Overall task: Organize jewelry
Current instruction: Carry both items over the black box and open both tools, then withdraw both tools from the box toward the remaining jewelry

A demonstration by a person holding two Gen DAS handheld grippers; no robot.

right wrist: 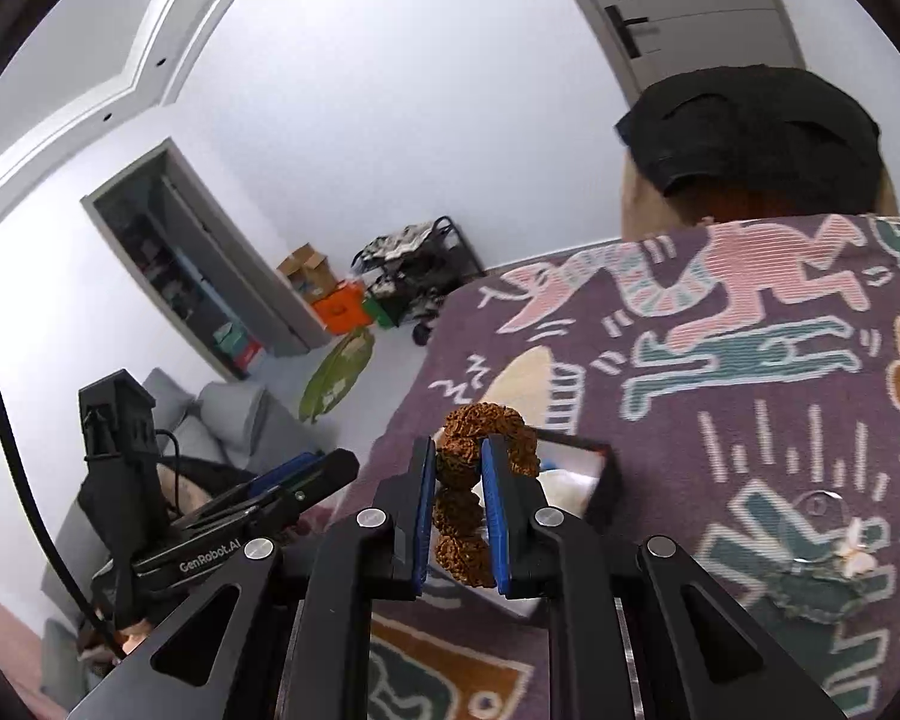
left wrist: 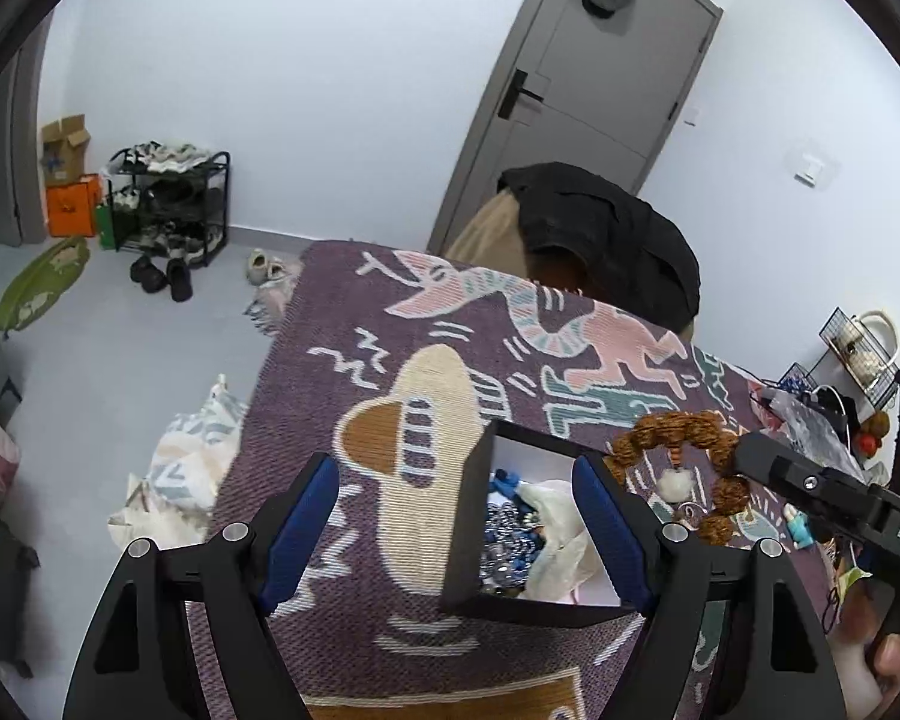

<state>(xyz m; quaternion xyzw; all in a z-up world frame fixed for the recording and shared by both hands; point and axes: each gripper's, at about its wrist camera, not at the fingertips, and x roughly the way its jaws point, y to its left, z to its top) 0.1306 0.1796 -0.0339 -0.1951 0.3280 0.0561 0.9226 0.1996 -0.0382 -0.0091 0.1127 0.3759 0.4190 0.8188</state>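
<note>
1. Two grippers are mine. My left gripper [left wrist: 456,534] stands wide open over the patterned purple cloth [left wrist: 342,312], its blue pads [left wrist: 297,531] apart and pressing on nothing.
2. Between those open pads sits the black box [left wrist: 459,531], its white inside holding blue beaded jewelry [left wrist: 507,531] and a pale crumpled bag [left wrist: 555,525]; the pads do not touch its walls.
3. My right gripper [right wrist: 459,516] is nearly closed, its blue pads [right wrist: 427,516] clamped on the brown bead bracelet [right wrist: 459,474].
4. From the left wrist view, the bracelet [left wrist: 669,429] hangs as a loop from the right gripper [left wrist: 744,456], just right of the box and above the cloth, with a small white ornament [left wrist: 672,483] dangling inside the loop.
5. From the right wrist view, the box [right wrist: 606,483] lies just beyond the bracelet on the cloth [right wrist: 750,420].
6. A small light-blue figure [left wrist: 798,525] lies on the cloth beside the bracelet.
</note>
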